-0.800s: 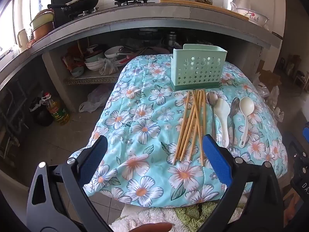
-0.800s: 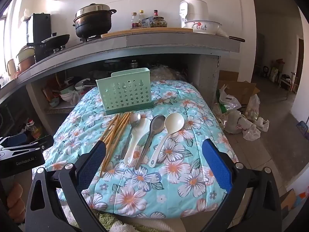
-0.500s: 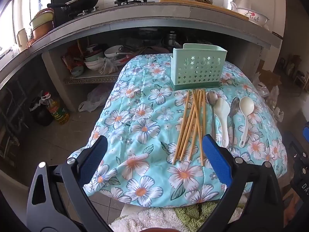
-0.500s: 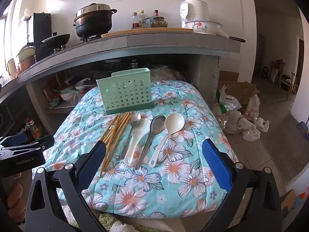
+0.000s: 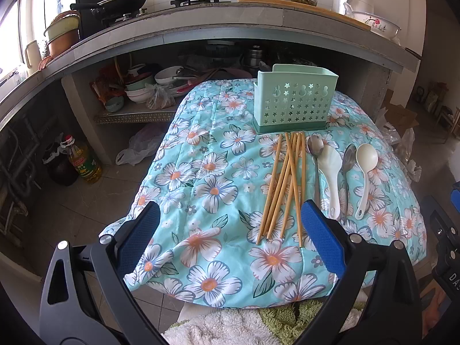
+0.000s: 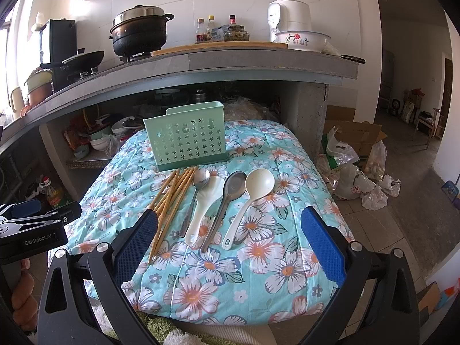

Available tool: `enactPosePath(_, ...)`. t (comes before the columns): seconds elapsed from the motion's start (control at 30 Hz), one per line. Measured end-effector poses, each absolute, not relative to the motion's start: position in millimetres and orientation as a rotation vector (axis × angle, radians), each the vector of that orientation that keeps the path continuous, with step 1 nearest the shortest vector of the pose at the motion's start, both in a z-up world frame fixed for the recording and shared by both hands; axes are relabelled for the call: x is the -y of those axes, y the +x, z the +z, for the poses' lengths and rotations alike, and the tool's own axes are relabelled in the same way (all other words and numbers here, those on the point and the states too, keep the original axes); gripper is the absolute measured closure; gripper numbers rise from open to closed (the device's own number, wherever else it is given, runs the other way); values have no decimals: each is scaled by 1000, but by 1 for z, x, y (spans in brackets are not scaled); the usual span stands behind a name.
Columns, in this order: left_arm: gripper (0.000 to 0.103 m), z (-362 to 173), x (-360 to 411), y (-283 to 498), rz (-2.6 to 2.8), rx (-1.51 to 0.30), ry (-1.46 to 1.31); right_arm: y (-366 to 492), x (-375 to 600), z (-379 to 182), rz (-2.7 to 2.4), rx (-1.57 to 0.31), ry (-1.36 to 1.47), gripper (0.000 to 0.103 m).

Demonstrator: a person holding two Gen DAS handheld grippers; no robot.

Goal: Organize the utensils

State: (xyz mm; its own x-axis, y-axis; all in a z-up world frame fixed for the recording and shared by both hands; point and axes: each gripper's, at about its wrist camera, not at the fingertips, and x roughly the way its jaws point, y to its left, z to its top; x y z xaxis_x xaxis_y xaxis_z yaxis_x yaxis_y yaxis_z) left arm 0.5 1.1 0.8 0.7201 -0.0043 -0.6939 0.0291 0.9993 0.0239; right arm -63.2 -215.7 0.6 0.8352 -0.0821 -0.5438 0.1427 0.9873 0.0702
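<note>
A mint-green utensil holder [image 5: 296, 103] [image 6: 187, 141] with star cut-outs stands upright at the far end of a floral quilt [image 5: 218, 178] [image 6: 258, 253]. In front of it lie several wooden chopsticks [image 5: 284, 184] [image 6: 172, 192], a metal spoon [image 5: 315, 146] [image 6: 200, 178], a white rice paddle [image 5: 329, 178] [image 6: 207, 204], a second metal spoon [image 5: 348, 161] [image 6: 230, 192] and a white ladle [image 5: 365, 161] [image 6: 253, 192]. My left gripper [image 5: 231, 227] hovers open above the quilt's near edge, left of the chopsticks. My right gripper [image 6: 230, 230] hovers open over the spoon handles. Both are empty.
A concrete kitchen counter [image 6: 258, 60] with a pot [image 6: 139, 34], bottles and a bowl runs behind the quilt. Dishes sit on a shelf below [image 5: 143, 86]. An oil bottle [image 5: 83, 161] stands on the floor at left. Plastic bags and a cardboard box [image 6: 356, 158] lie at right.
</note>
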Motion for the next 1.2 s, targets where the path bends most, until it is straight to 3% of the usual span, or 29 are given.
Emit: enactPosePath(1.2,8,-2,-1,3,-21,-774,28,-63,216,1,-119,-573,111,6)
